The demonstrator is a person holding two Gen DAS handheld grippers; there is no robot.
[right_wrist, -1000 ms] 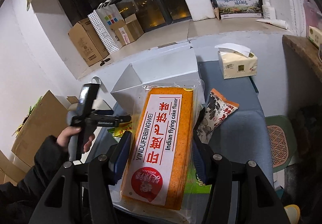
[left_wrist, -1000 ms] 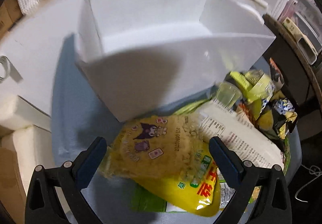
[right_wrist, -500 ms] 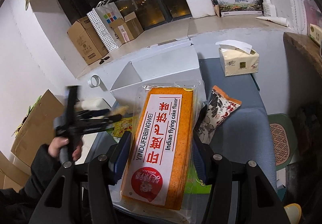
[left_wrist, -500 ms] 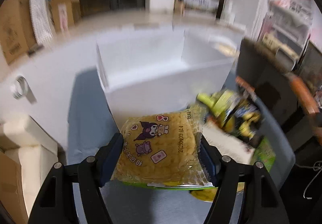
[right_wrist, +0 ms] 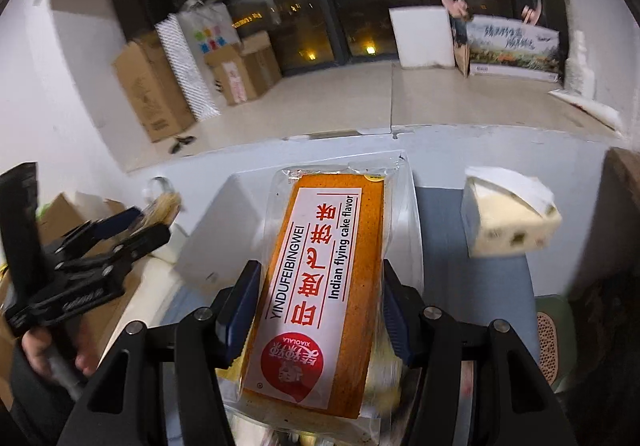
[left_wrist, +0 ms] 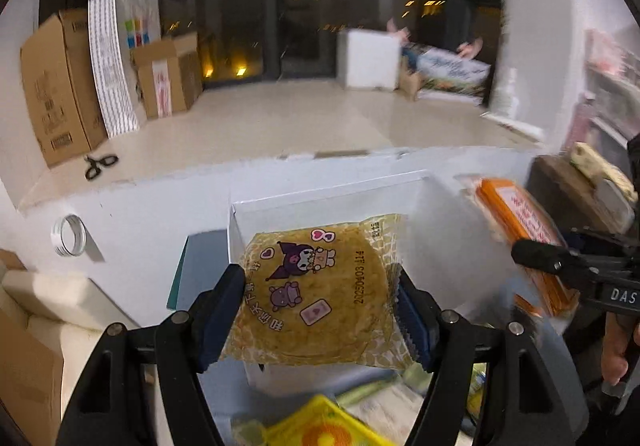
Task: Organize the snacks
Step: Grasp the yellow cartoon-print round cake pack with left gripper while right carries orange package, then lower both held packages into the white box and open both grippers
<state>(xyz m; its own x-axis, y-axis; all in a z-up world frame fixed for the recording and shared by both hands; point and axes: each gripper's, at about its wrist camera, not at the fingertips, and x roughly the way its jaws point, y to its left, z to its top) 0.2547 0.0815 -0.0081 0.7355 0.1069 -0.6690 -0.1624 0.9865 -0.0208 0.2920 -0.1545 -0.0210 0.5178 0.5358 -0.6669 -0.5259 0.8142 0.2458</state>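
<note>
My left gripper (left_wrist: 318,278) is shut on a yellow snack packet (left_wrist: 316,298) printed with cartoon characters, and holds it up over the near edge of the open white box (left_wrist: 440,230). My right gripper (right_wrist: 320,272) is shut on a long orange cake pack (right_wrist: 332,213) in clear wrap, raised in front of the same white box (right_wrist: 216,242). In the left wrist view the cake pack (left_wrist: 508,213) shows at the right, blurred. In the right wrist view the left gripper (right_wrist: 132,226) sits at the left, held by a hand.
A heap of loose snacks (left_wrist: 320,426) lies below the left gripper. A tissue box (right_wrist: 508,221) stands right of the white box on the blue-grey cover (right_wrist: 496,278). Tape roll (left_wrist: 69,236), scissors (left_wrist: 100,165) and cardboard boxes (left_wrist: 52,85) sit to the left and behind.
The left gripper's jaws closed on the yellow packet and lifted it off the pile toward the box. The right gripper carried the cake pack sideways, closer to the box and tissue box.
</note>
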